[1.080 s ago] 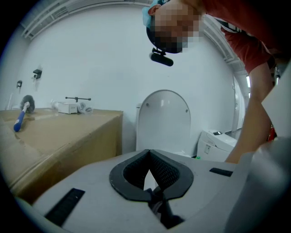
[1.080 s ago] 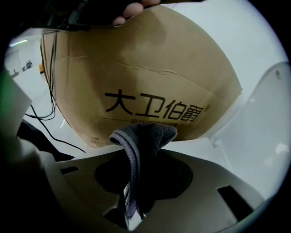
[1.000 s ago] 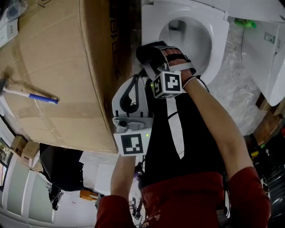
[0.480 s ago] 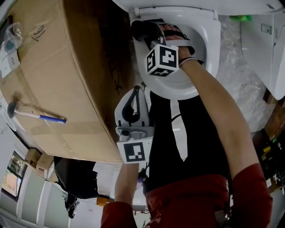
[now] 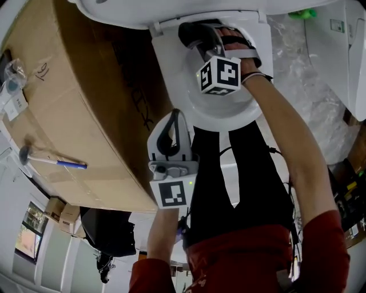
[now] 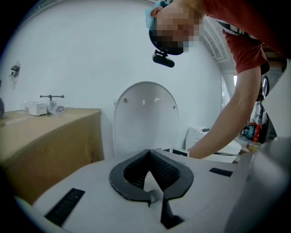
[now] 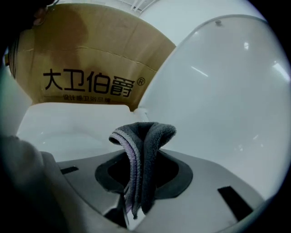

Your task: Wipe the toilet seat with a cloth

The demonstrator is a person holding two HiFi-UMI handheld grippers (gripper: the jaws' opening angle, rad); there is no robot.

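The white toilet seat (image 5: pixel 171 66) lies at the top of the head view, its lid (image 7: pixel 223 91) raised upright behind it. My right gripper (image 5: pixel 198 35) reaches over the back left part of the seat, shut on a folded dark grey cloth (image 7: pixel 144 139) that sticks out past its tips, close to the seat's rim (image 7: pixel 68 129). Whether the cloth touches the seat I cannot tell. My left gripper (image 5: pixel 174 116) hangs in front of the bowl beside the cardboard box, its jaws shut with nothing between them. It faces the lid (image 6: pixel 145 118).
A big cardboard box (image 5: pixel 74 97) stands tight against the toilet's left side, with a small hammer (image 5: pixel 51 161) and small items on top. A white fixture (image 5: pixel 337 51) and a green object (image 5: pixel 301 13) are at the right, over clear plastic sheeting (image 5: pixel 303 97).
My right gripper has carried the cloth from the front of the seat toward its back left part, near the hinge. The left gripper drifted only a little beside the box.
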